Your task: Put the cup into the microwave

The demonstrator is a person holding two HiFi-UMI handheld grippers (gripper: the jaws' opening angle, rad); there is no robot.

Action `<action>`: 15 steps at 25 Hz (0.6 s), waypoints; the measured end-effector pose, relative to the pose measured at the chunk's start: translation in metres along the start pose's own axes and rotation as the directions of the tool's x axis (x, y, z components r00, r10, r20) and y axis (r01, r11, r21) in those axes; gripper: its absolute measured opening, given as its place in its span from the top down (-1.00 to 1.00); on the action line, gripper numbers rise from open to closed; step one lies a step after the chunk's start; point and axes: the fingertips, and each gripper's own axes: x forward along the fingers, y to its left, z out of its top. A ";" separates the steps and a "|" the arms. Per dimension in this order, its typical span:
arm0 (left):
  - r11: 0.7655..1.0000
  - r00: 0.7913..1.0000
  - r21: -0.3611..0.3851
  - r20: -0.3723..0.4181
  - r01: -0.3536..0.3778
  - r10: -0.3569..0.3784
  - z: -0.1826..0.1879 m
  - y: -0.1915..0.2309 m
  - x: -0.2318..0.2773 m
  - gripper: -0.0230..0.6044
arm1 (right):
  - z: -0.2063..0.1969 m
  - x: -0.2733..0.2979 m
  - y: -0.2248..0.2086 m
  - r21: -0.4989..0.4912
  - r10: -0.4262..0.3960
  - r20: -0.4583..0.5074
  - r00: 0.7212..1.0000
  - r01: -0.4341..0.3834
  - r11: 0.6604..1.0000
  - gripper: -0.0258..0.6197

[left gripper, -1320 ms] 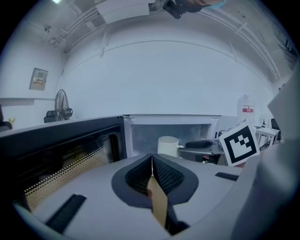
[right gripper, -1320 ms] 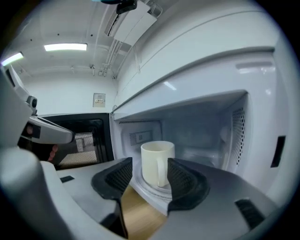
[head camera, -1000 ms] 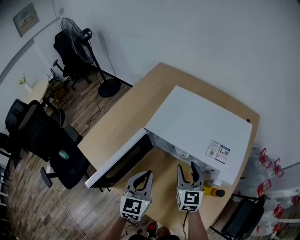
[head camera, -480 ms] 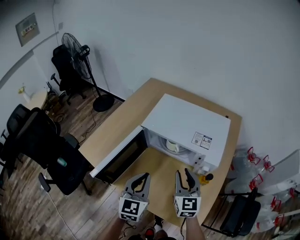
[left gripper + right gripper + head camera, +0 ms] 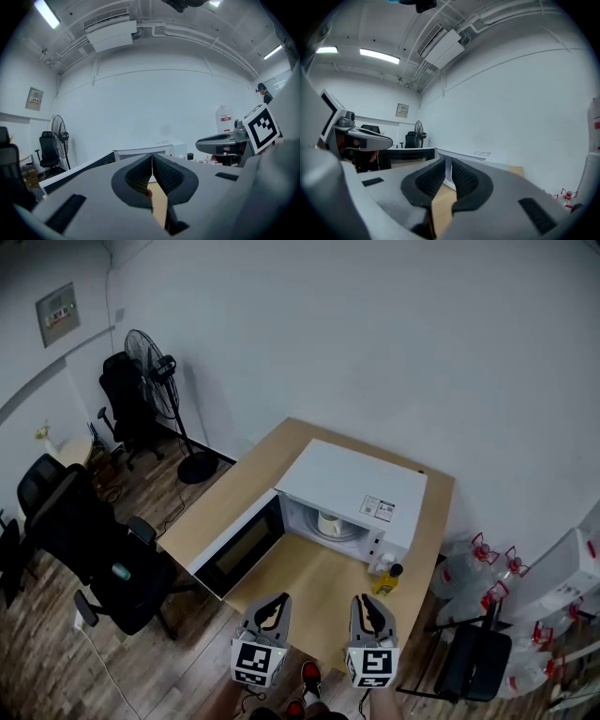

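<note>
Sitting inside the open microwave is a pale cup.

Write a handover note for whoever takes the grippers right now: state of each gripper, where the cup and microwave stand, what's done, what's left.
Left gripper: shut, empty, over the near edge of the table.
Right gripper: fingers closing with nothing between them, level with the left gripper.
Cup: inside the microwave, clear of both grippers.
Door: swung wide open toward the left.
Done: the cup is in.
Left: probably only shutting the door, if that is wanted. The left gripper is the nearer one to it.
</note>
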 end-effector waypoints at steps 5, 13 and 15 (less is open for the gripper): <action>1.000 1.000 0.004 0.015 0.009 -0.009 0.003 -0.019 -0.037 0.84 | 0.003 -0.049 0.010 -0.010 -0.021 0.012 1.000 0.021 1.000 0.82; 1.000 1.000 0.011 -0.001 0.025 -0.025 -0.010 -0.043 -0.095 0.84 | -0.006 -0.117 0.028 -0.015 -0.049 0.011 0.999 0.049 0.999 0.85; 1.000 1.000 0.012 -0.011 0.023 -0.023 -0.017 -0.045 -0.108 0.84 | -0.009 -0.130 0.032 -0.011 -0.055 0.007 0.998 0.055 0.998 0.85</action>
